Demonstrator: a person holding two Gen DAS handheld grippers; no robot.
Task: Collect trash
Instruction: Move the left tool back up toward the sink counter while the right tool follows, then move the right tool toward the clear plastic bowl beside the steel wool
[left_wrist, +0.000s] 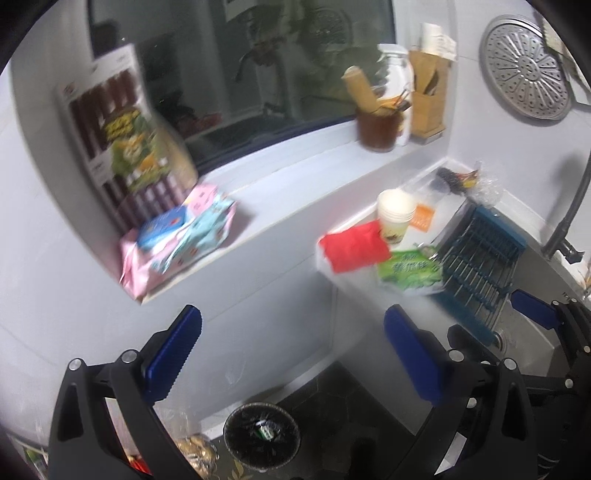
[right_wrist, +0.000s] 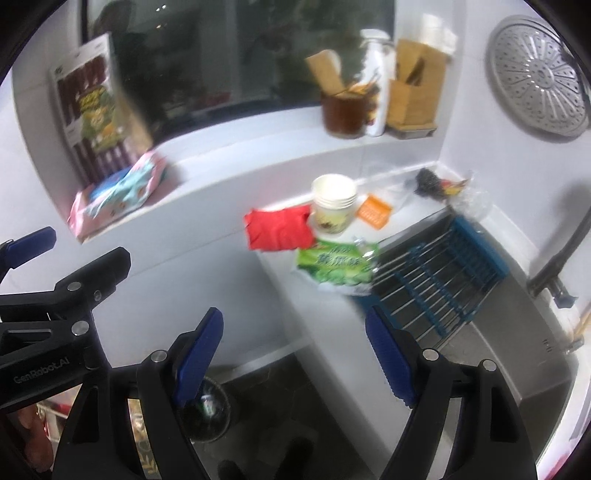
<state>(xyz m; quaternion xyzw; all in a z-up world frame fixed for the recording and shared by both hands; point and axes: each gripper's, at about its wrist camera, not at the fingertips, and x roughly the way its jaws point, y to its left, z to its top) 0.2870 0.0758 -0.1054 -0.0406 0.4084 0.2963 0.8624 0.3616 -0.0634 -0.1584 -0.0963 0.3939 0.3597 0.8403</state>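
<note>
Green wrapper (right_wrist: 334, 267) lying at the counter's (right_wrist: 325, 314) front edge, touching the drying rack (right_wrist: 439, 280) over the sink. Behind it a red packet (right_wrist: 279, 229) and stacked paper cups (right_wrist: 332, 206). Bin (left_wrist: 261, 437) on the floor below. Left gripper (left_wrist: 291, 354) and right gripper (right_wrist: 293, 354) both spread wide, grasping nothing.
</note>
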